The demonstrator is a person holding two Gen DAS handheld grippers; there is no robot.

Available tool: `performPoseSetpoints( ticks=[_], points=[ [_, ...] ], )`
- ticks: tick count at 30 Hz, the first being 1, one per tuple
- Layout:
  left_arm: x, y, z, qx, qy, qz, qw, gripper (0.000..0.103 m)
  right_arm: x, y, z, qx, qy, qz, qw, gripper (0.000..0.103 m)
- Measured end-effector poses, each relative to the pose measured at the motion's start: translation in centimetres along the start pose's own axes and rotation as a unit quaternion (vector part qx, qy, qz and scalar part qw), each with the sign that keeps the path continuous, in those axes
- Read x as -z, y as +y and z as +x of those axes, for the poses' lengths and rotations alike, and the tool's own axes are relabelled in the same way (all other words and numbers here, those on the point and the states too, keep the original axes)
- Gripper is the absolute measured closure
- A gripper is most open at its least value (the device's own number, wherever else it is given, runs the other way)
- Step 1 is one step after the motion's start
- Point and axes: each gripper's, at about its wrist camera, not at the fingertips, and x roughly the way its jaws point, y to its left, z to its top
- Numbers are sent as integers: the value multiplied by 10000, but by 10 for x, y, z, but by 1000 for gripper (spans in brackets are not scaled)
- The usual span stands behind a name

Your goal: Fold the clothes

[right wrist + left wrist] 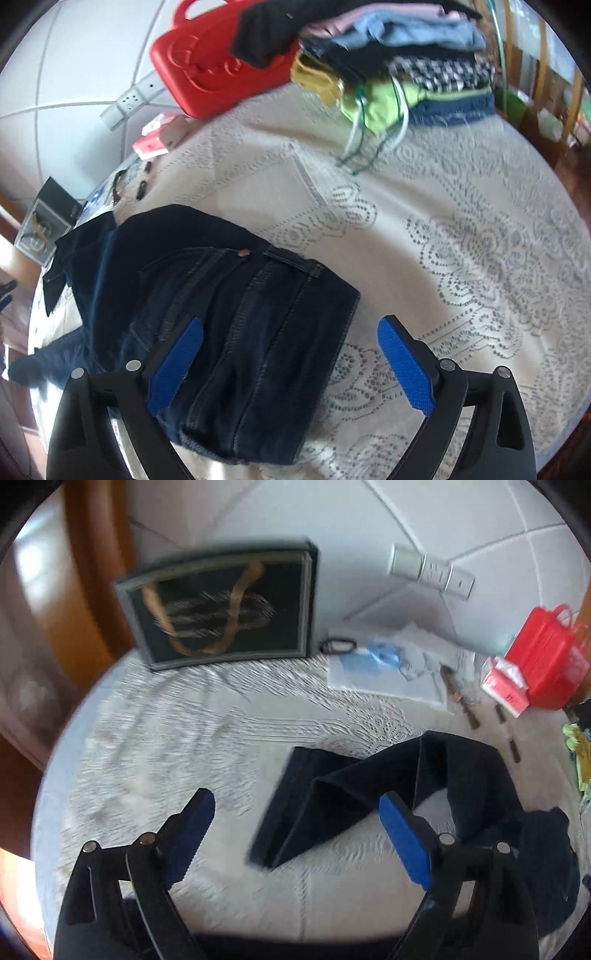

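Note:
Dark blue jeans (pixel 236 325) lie on the round table with the lace cloth (pixel 461 258). In the right wrist view the waist part is folded over itself and lies under my right gripper (pixel 291 365), which is open and empty above it. In the left wrist view the jeans' legs (pixel 332 805) lie partly folded and rumpled on the cloth. My left gripper (pixel 299 834) is open and empty, hovering just above the leg ends.
A stack of folded clothes (pixel 399 62) sits at the table's far side beside a red plastic case (pixel 210 62). A dark framed box (pixel 221 602), papers (pixel 388 664), a small red box (pixel 506 686) and a power strip (pixel 432 570) stand by the tiled wall.

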Motion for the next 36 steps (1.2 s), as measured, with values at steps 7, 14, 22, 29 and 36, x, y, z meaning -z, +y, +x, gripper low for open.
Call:
performPoseSetpoints(
  ticks=[7, 14, 22, 29, 36],
  points=[
    [14, -22, 57, 366, 217, 373, 9984, 11, -2, -13, 15, -450, 108, 345, 9983, 6],
    [32, -5, 96, 88, 633, 232, 9977, 0, -14, -11, 25, -329, 208, 473, 9981, 1],
    [37, -9, 76, 18, 268, 115, 9996, 83, -7, 28, 40, 293, 349, -485, 9978, 69],
    [19, 35, -46, -946, -1512, -258, 9836, 85, -1, 108, -53, 947, -1347, -2069, 9644, 81],
    [-41, 119, -115, -1820, -2073, -1124, 9546, 85, -88, 155, -89, 599, -2319, -1985, 9504, 81]
  ],
)
